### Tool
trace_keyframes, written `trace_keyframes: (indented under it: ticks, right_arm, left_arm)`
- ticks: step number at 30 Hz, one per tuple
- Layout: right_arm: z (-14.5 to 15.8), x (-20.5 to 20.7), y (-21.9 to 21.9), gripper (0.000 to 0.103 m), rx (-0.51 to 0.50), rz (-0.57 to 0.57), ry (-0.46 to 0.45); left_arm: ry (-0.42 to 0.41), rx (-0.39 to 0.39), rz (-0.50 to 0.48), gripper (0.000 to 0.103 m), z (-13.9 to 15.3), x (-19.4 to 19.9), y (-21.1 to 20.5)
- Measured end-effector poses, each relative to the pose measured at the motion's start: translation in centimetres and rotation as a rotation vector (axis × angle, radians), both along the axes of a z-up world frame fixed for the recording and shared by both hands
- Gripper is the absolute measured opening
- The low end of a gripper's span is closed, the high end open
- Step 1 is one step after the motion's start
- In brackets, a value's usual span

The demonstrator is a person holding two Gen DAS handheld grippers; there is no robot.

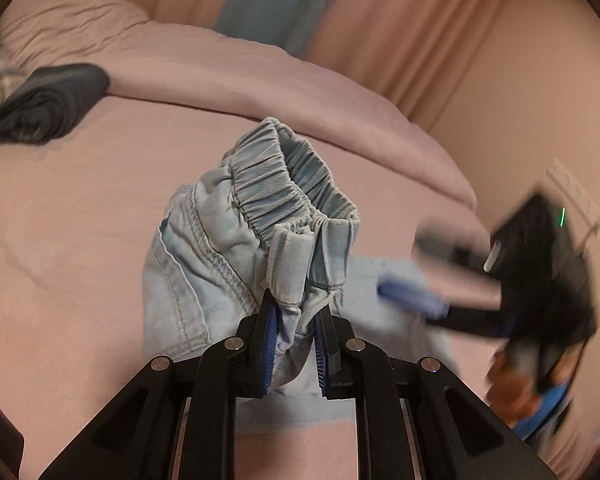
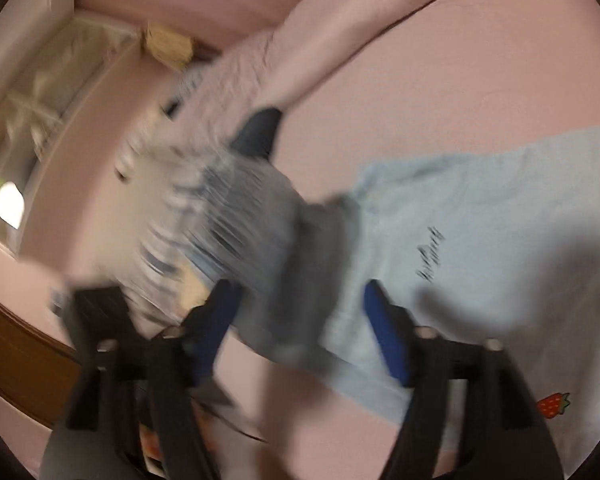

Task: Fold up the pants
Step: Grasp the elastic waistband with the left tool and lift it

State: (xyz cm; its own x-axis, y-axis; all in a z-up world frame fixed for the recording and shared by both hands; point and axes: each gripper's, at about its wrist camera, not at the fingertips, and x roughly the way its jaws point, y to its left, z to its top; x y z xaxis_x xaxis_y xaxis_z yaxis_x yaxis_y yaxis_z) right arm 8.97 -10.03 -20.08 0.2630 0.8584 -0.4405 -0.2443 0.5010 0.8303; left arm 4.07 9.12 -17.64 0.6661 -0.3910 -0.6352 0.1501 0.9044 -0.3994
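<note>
Pants (image 1: 236, 236): L gripper (image 1: 296, 320) jaws clamped on waistband; R gripper (image 2: 300, 320) jaws wide, holding nothing.

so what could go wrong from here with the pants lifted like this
The left gripper pinches only a small bunch at the waistband; it could slip free. The right gripper is open and grips nothing, so the pants hang from one point and may fold crooked. The dark garment on the bed could get swept.
</note>
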Motion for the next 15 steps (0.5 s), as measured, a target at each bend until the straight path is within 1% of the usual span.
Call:
trace_keyframes:
  ticks: [1, 2, 3, 5, 6, 7, 8, 10, 11, 12, 13, 14, 15]
  right_arm:
    - [0.5, 0.2, 0.1, 0.074, 0.028, 0.012, -0.003]
    - [1.2, 0.8, 0.8, 0.078, 0.046, 0.037, 0.006]
    - [1.6, 1.2, 1.5, 0.079, 0.027, 0.047, 0.018]
    - [2.3, 2.1, 3.2, 0.079, -0.042, 0.067, 0.024]
    - [2.7, 2.9, 4.7, 0.079, -0.135, 0.079, 0.012]
    - [2.9, 3.4, 5.5, 0.079, -0.195, 0.079, 0.004]
    - [3.0, 3.6, 6.3, 0.078, -0.22, 0.086, 0.003]
    - [3.1, 4.4, 7.4, 0.069, -0.271, 0.106, 0.012]
    - [3.3, 4.7, 7.7, 0.044, -0.312, 0.114, 0.006]
    - [3.4, 4.9, 7.7, 0.027, -0.34, 0.117, -0.004]
    - [3.4, 5.2, 7.4, 0.026, -0.34, 0.122, -0.005]
    - [3.7, 5.3, 7.0, 0.022, -0.33, 0.118, -0.003]
    - [4.1, 5.1, 6.3, 0.021, -0.317, 0.111, -0.023]
  left_arm:
    - [-0.003, 0.016, -0.009, 0.014, -0.1, 0.1, -0.2]
    - [-0.006, 0.035, -0.019, 0.014, -0.1, 0.3, -0.5]
    - [-0.009, 0.055, -0.032, 0.014, -0.3, 0.1, -0.9]
    - [-0.012, 0.079, -0.049, 0.014, -0.5, -0.2, -1.2]
    - [-0.016, 0.096, -0.055, 0.014, -0.6, -0.3, -1.4]
    - [-0.023, 0.124, -0.058, 0.014, -0.6, -0.4, -1.6]
    - [-0.027, 0.143, -0.055, 0.014, -0.6, -0.5, -1.8]
    - [-0.039, 0.188, -0.044, 0.014, -0.5, -0.7, -1.9]
    - [-0.036, 0.179, -0.047, 0.014, -0.5, -0.6, -1.7]
    - [-0.039, 0.164, -0.053, 0.014, -0.2, -0.7, -1.5]
    - [-0.056, 0.166, -0.063, 0.014, 0.2, -0.9, -1.6]
    - [-0.073, 0.173, -0.073, 0.014, 0.7, -1.1, -1.8]
    - [-0.092, 0.179, -0.087, 0.014, 1.1, -1.1, -2.0]
